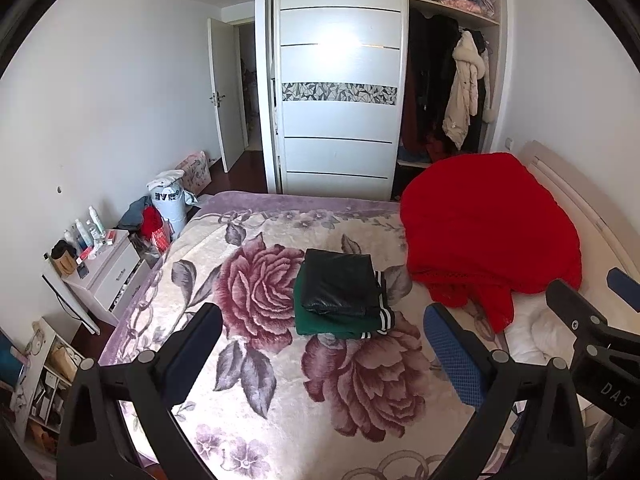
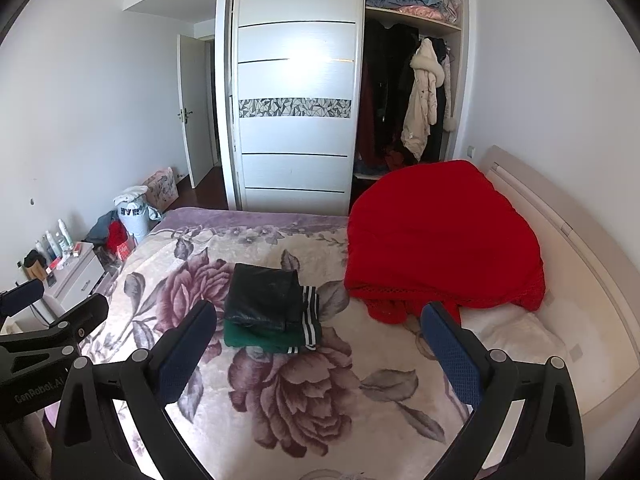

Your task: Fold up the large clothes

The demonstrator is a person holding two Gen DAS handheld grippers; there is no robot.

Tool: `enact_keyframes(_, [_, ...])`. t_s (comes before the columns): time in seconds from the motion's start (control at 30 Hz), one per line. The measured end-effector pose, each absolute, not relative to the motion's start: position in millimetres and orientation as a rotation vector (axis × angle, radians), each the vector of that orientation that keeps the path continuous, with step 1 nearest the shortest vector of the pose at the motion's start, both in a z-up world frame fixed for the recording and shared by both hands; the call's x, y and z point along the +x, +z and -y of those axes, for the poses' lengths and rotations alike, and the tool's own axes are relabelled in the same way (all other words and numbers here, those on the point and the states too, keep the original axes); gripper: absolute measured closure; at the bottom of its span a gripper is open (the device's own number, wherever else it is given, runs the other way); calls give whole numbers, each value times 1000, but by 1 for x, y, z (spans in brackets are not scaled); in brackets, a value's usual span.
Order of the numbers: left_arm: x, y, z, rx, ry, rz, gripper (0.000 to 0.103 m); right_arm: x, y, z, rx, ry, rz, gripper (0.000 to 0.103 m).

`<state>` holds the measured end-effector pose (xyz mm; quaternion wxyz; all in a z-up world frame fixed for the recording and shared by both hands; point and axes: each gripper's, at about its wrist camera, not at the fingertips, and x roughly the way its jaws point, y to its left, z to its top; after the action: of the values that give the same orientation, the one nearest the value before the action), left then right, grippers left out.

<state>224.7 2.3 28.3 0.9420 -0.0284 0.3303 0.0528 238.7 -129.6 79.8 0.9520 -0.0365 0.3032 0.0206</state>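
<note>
Left gripper [image 1: 323,326] and right gripper [image 2: 319,324] are held spread wide, empty, above the floral blanket [image 2: 304,400]. Folded clothes [image 1: 340,292] are stacked mid-bed beside the red blanket [image 1: 484,228]. A shelf unit [image 1: 44,384] is caught only in the left view.

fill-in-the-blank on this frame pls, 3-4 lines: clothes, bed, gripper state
1. The black garment lies folded on top of a ____ garment with striped cuffs.
2. The unfolded red garment lies heaped at the ____ side of the stack, towards the headboard.
3. The left gripper and the right gripper are both ____ and hold nothing.
4. The stack rests on a blanket printed with large ____.

Missing words: green; right; open; flowers
</note>
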Motion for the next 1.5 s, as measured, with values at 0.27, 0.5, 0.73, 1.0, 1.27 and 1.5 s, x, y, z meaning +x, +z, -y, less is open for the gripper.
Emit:
enact_keyframes(0.27, [224,32,-2,-52,114,-662,0,240,80,129,-73,46,-616,0])
enact_keyframes(0.5, [226,36,-1,-46,119,-655,0,240,80,129,-72,48,-616,0])
enact_keyframes(0.73, [224,37,0,-44,123,-652,0,240,79,129,-72,48,-617,0])
enact_keyframes(1.0, [222,38,-2,-54,128,-662,0,238,80,126,-74,46,-619,0])
enact_keyframes(1.27, [221,38,-2,-53,128,-663,0,236,80,125,-71,43,-621,0])
enact_keyframes(1.5, [220,36,-1,-54,124,-664,0,233,73,118,-78,56,-632,0])
